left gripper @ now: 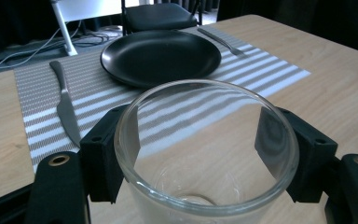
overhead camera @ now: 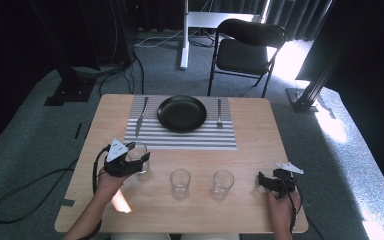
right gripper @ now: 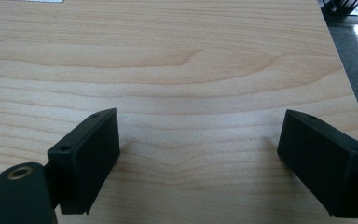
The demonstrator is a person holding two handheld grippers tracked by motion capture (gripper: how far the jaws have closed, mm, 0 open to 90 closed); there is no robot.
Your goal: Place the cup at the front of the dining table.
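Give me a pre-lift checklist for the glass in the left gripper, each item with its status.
1. Left gripper jaws on both sides of the glass: ok.
2. Pads pressing the glass wall firmly: cannot tell.
3. Glass upright and empty: ok.
4. Black plate, knife and fork stand apart from the glass: ok.
5. Right gripper open over bare table, out of the way: ok.
6. Other two glasses beside, not touching: ok.

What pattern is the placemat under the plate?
Grey and white stripes on the placemat, clearest in the left gripper view.
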